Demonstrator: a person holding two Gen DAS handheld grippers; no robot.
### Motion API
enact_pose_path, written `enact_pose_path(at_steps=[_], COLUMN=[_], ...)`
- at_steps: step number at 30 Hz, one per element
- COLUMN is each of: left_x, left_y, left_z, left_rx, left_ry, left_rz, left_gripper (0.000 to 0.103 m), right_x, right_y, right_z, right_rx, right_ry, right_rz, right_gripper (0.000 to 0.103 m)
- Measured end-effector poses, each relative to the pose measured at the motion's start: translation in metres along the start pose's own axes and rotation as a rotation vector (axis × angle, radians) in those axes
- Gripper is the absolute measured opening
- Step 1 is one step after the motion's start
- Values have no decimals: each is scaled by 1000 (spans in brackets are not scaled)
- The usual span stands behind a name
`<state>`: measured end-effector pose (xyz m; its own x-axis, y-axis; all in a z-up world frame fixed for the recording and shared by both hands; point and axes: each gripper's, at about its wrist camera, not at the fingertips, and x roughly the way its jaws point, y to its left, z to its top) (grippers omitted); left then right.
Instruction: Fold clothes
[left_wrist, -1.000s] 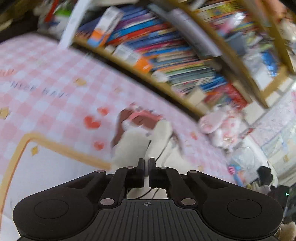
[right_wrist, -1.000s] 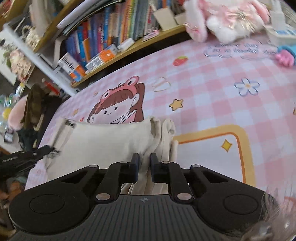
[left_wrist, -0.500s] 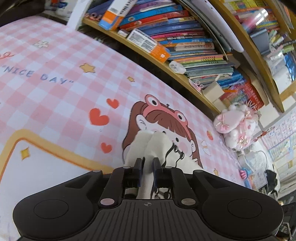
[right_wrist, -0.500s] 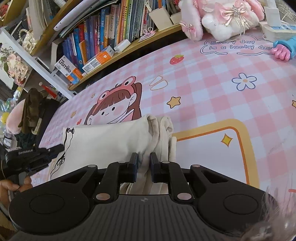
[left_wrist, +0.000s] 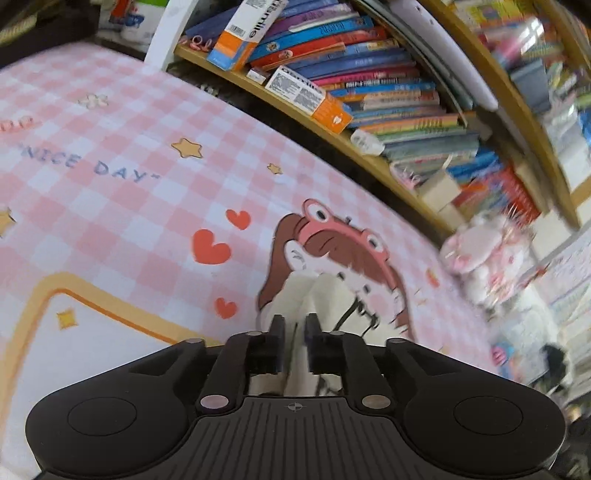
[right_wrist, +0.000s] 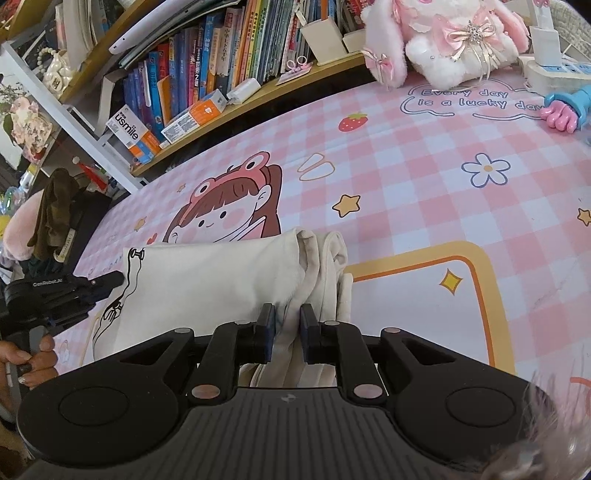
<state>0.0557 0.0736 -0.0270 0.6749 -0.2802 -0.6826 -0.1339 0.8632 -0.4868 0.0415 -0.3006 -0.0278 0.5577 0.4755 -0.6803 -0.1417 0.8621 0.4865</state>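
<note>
Cream garment (right_wrist: 221, 280) lies folded on the desk (right_wrist: 424, 192), a thin fold running between each gripper's jaws. Our left gripper (left_wrist: 294, 325) has just been parting, jaws slightly apart, cloth loose between them. Our right gripper (right_wrist: 283, 314) likewise stands slightly spread. Ahead we read "usmile" (right_wrist: 126, 125) and "Every day is a lucky day" (right_wrist: 465, 99).

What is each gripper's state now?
Left gripper: jaws just opening, cream garment between them.
Right gripper: jaws just opening, cream garment between; grip cannot be told.
</note>
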Motion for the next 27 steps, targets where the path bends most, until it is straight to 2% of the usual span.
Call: enact_pose_path(at_steps=[2,3,4,5,7,8,10,11,13,19,24,27], left_x=[-10,-15,-21,-25,-32,-34,-34,-34,-35,-37,-36,-35], left_y=[-5,-8,-12,-15,-21,-24,-27,-29,-29,-29,-25,-25], left_z=[-4,-7,-11,-15,-23,-26,-32,-35,-39,-42,-44,-46], left_rx=[53,82,114,144,197,224,252,262,259,246,190,168], left_ry=[-6,-8,-11,-12,-4,4,22,31,39,47,60,66], left_rz=[26,37,44,53,96,123,172,195,202,190,177,169], left_gripper=[24,27,33,44,58,60,63,68,71,82,82,83], right_x=[-2,-4,-5,-7,-12,-13,-16,-18,-19,-16,-13,-12], right_y=[3,5,6,8,12,14,17,19,21,19,12,9], right_z=[0,0,0,0,-2,-3,-5,-5,-6,-8,-11,-14], right_rx=[-12,-15,-18,-21,-28,-34,-42,-42,-29,55,110,137], right_ry=[0,-1,-2,-3,-5,-5,-6,-8,-11,36,89,113], right_rz=[-9,-12,-15,-17,-22,-34,-61,-75,-94,-95,-97,-63], right_gripper=[17,22,28,34,41,44,61,66,84,87,87,87])
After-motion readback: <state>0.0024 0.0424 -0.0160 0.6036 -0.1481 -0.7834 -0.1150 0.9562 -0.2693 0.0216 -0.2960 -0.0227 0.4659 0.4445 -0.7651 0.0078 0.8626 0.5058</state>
